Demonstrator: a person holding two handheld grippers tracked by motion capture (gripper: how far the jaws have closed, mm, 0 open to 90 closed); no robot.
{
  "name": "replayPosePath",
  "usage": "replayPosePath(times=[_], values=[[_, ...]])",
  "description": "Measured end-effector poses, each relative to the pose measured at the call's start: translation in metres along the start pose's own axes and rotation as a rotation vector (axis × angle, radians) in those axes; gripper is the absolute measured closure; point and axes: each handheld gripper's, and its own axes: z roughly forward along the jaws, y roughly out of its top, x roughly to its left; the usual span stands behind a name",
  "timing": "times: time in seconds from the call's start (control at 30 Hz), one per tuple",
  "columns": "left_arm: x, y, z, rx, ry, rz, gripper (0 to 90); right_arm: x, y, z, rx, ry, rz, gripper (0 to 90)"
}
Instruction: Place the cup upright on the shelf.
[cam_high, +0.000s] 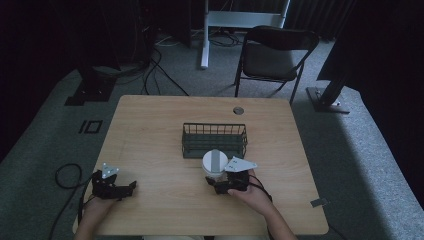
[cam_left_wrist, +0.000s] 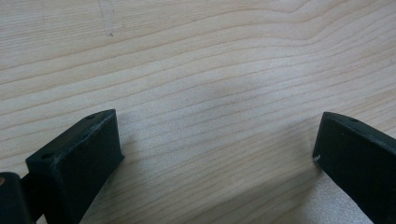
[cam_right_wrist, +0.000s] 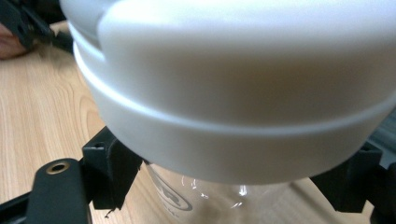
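A clear jar (cam_high: 215, 165) with a white lid (cam_right_wrist: 233, 93) stands on the wooden table (cam_high: 150, 130), just in front of a dark wire basket (cam_high: 215, 149). My right gripper (cam_high: 218, 180) comes at it from the near side. In the right gripper view its two black jaws press against the clear body (cam_right_wrist: 205, 196) just under the lid, so the right gripper (cam_right_wrist: 229, 186) is shut on the jar. My left gripper (cam_high: 127, 189) rests low over the table near the front left. Its jaws stand wide apart over bare wood, so the left gripper (cam_left_wrist: 217, 149) is open.
The basket sits mid-table and looks to hold nothing. A round cable hole (cam_high: 238, 110) lies near the far edge. Beyond the table stand a folding chair (cam_high: 272, 55) and dark stands. Cables (cam_high: 65, 175) trail on the carpet at the left.
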Motion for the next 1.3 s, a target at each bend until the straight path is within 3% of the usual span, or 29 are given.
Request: replayPosePath(times=[0.17, 0.37, 0.8, 1.17, 1.3], values=[[0.000, 0.000, 0.000, 0.000, 0.000, 0.000, 1.2, -0.003, 0.012, -0.006, -0.025, 0.003, -0.001, 18.6], [0.000, 0.000, 0.000, 0.000, 0.000, 0.000, 1.2, -0.008, 0.037, -0.014, -0.070, -0.029, -0.013, 18.6], [0.000, 0.000, 0.000, 0.000, 0.001, 0.002, 1.2, -0.028, 0.075, -0.016, -0.136, -0.088, 0.051, 18.6], [0.000, 0.000, 0.000, 0.001, 0.000, 0.003, 1.2, -0.037, 0.094, -0.002, -0.120, -0.208, 0.074, 18.6], [0.000, 0.000, 0.000, -0.001, 0.001, -0.001, 1.2, -0.042, 0.096, 0.008, -0.119, -0.284, 0.111, 18.6]])
